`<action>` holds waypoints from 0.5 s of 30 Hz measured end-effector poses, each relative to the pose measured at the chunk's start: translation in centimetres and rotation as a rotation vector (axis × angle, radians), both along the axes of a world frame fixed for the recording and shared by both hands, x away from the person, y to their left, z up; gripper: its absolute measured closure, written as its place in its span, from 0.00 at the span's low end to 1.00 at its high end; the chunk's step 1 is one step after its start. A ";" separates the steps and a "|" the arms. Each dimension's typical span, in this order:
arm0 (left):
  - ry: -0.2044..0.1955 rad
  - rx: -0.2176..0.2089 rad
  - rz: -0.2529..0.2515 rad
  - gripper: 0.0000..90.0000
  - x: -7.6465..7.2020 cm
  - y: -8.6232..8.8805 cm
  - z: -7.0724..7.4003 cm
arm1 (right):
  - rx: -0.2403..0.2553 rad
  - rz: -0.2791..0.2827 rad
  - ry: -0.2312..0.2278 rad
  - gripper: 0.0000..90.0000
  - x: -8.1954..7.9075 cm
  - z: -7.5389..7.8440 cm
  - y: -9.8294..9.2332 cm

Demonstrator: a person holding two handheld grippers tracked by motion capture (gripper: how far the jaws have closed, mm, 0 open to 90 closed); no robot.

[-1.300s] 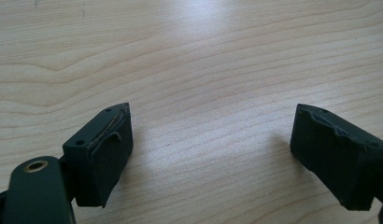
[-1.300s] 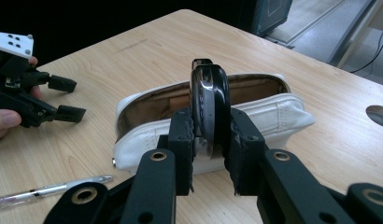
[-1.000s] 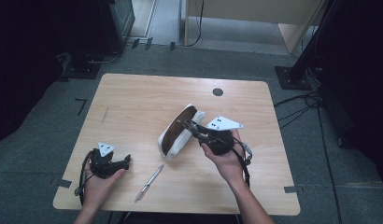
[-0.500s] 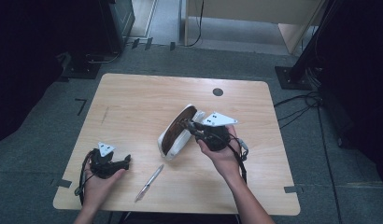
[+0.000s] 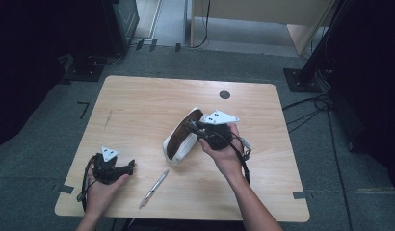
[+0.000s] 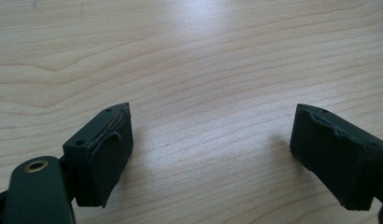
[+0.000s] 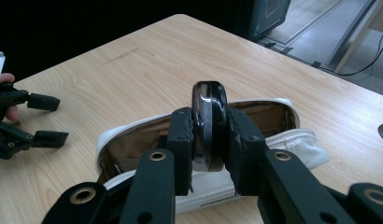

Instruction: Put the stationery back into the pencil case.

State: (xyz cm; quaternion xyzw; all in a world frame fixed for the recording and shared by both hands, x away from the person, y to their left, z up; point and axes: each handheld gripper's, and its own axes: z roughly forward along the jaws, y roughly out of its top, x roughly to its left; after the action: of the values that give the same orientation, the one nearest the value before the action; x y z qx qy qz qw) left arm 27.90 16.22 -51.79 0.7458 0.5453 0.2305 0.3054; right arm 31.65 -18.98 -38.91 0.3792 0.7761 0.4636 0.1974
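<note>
1. Wooden tabletop (image 5: 138, 110) stands on grey carpet, with dark stands behind it.
2. I see the right hand-held gripper (image 7: 210, 140) clamped on a small dark, glossy, rounded object (image 7: 209, 119); I cannot identify it further.
3. That object sits directly above the open white pencil case (image 5: 182, 137), mid-tabletop, brown lining showing.
4. I see the left hand-held gripper (image 6: 213, 154) at the near left edge, jaws wide apart with nothing between them.
5. A silver pen (image 5: 154, 188) lies near the front edge, between the two hands.

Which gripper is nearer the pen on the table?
Left. The left gripper rests open on the table just left of the pen. The right gripper, shut on a dark round object, is farther up and right, over the open white pouch.
</note>
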 end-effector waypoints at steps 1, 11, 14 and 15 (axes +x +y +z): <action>0.000 0.000 0.000 0.15 0.0 0.0 0.0 | 0.000 -0.002 0.002 0.81 0.1 0.0 0.1; -0.001 0.000 0.000 0.15 0.0 0.0 0.0 | 0.007 0.009 0.002 0.82 1.5 -0.1 1.4; -0.001 0.000 -0.001 0.15 0.0 0.0 0.0 | -0.006 0.007 0.004 0.84 1.7 -0.3 1.7; -0.001 0.000 -0.002 0.15 0.0 0.0 0.0 | -0.007 0.002 0.007 0.85 1.7 -0.4 1.7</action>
State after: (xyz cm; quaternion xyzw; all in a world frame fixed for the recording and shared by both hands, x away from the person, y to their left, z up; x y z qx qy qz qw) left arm 27.89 16.22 -51.80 0.7461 0.5446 0.2306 0.3059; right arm 33.38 -17.26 -39.26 0.3793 0.7789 0.4596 0.1955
